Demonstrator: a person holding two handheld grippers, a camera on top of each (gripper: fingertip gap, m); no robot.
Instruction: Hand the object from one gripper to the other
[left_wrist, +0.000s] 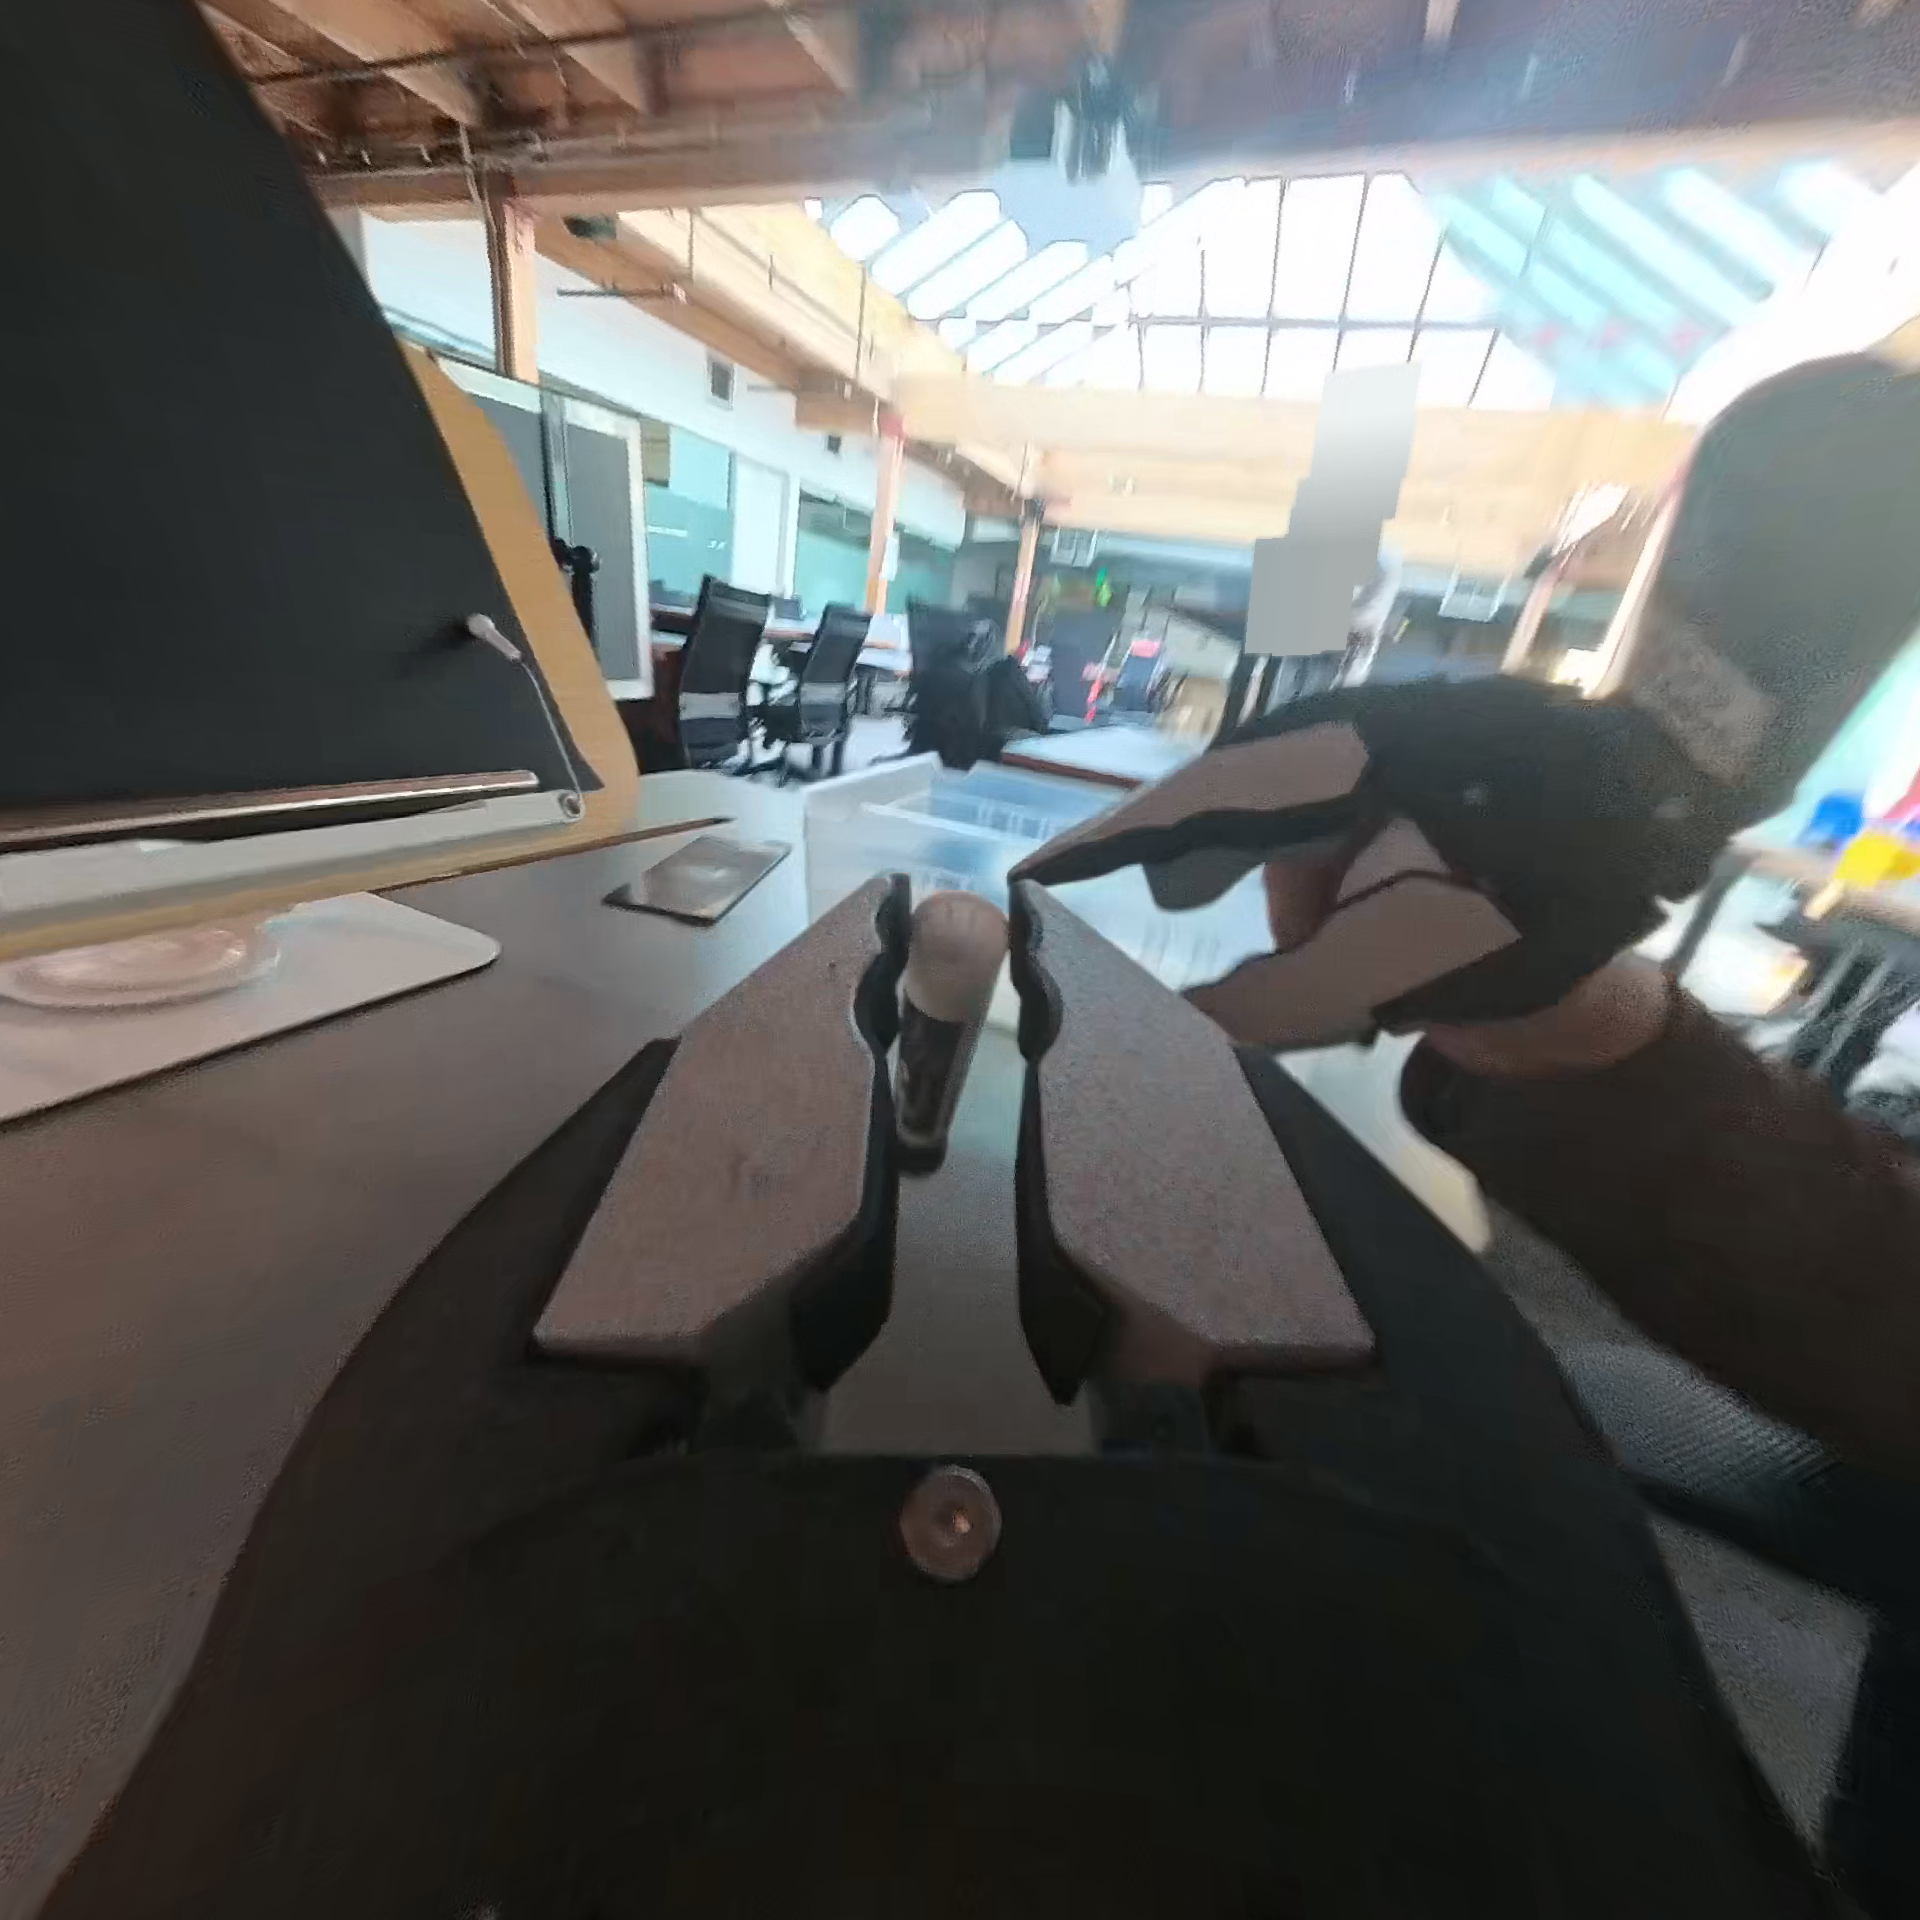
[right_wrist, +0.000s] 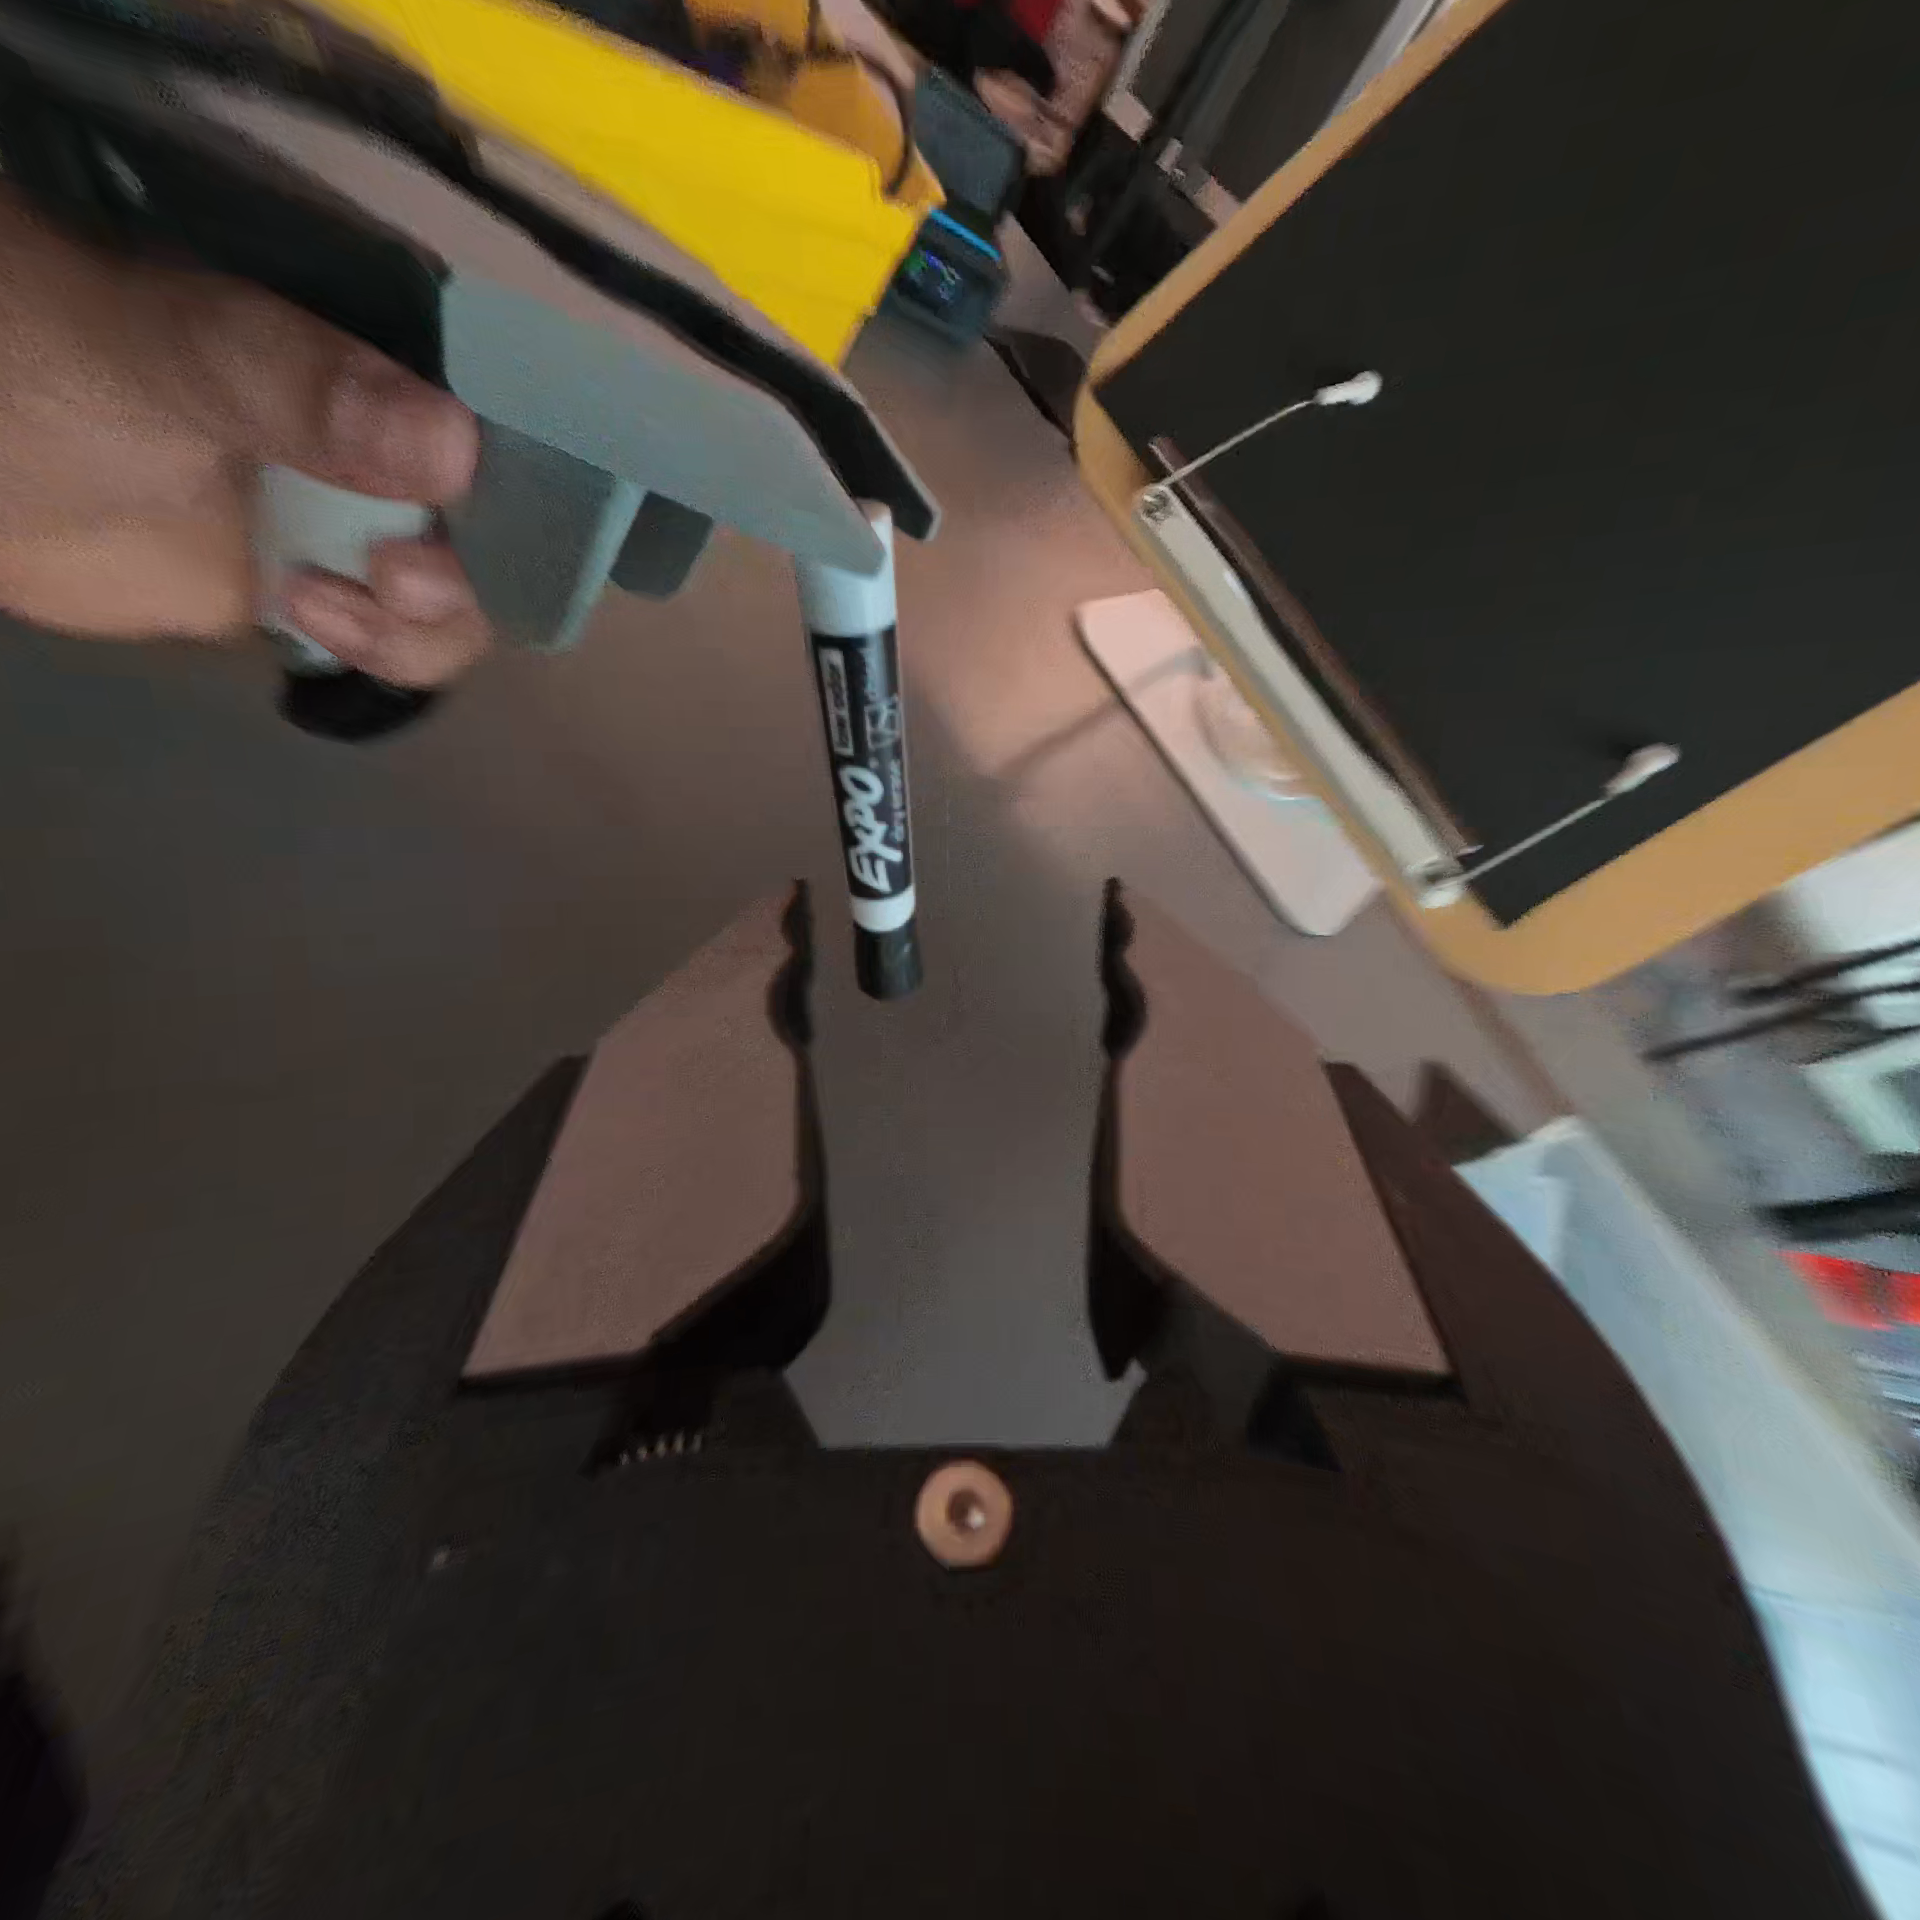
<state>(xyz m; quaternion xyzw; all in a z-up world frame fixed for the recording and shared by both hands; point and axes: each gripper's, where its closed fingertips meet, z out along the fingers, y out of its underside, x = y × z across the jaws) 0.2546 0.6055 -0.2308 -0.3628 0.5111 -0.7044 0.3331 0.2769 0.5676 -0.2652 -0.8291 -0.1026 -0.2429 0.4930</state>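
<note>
A black-and-white dry-erase marker (left_wrist: 940, 1049) sits between the fingers of my left gripper (left_wrist: 956, 894), which is shut on its white end. In the right wrist view the marker (right_wrist: 868, 769) hangs down from the left gripper (right_wrist: 883, 525), black cap lowest. My right gripper (right_wrist: 956, 894) is open and empty. The cap end lies between its fingertips, nearer the left finger, and I see no contact. In the left wrist view the right gripper (left_wrist: 1107, 940) is open, close on the right of my left fingertips.
All of this is above a dark desk (left_wrist: 312, 1195). A monitor (left_wrist: 208, 520) on a silver stand stands at the left. A phone (left_wrist: 701, 878) and a clear plastic bin (left_wrist: 935, 821) lie beyond. A hand (right_wrist: 156, 499) holds the left gripper.
</note>
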